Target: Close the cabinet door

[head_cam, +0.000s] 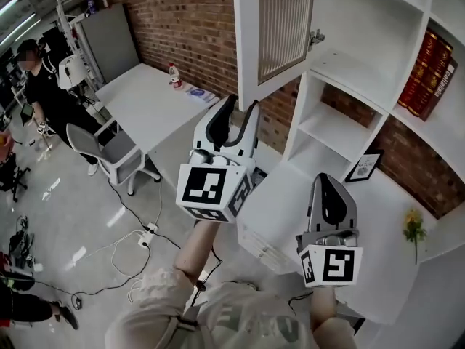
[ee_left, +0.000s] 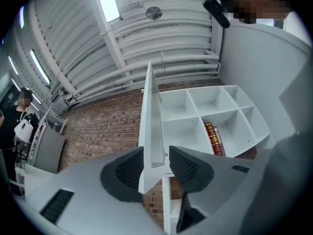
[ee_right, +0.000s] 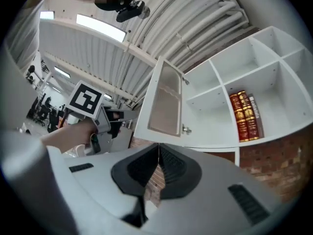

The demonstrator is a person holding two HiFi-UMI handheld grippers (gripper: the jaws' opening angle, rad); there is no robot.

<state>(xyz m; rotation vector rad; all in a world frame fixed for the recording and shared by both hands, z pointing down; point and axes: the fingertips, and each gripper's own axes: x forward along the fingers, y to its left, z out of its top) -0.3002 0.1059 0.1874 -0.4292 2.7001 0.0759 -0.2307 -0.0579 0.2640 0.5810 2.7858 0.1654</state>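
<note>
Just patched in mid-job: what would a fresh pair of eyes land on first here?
The cabinet door with its ribbed glass panel stands open from the white shelf unit, top centre of the head view. Just below it the left tool points up with jaws apart, the door's lower edge lined up between them, while the right tool sits shut at lower right. Some red books stand in a cubby at far right.
</note>
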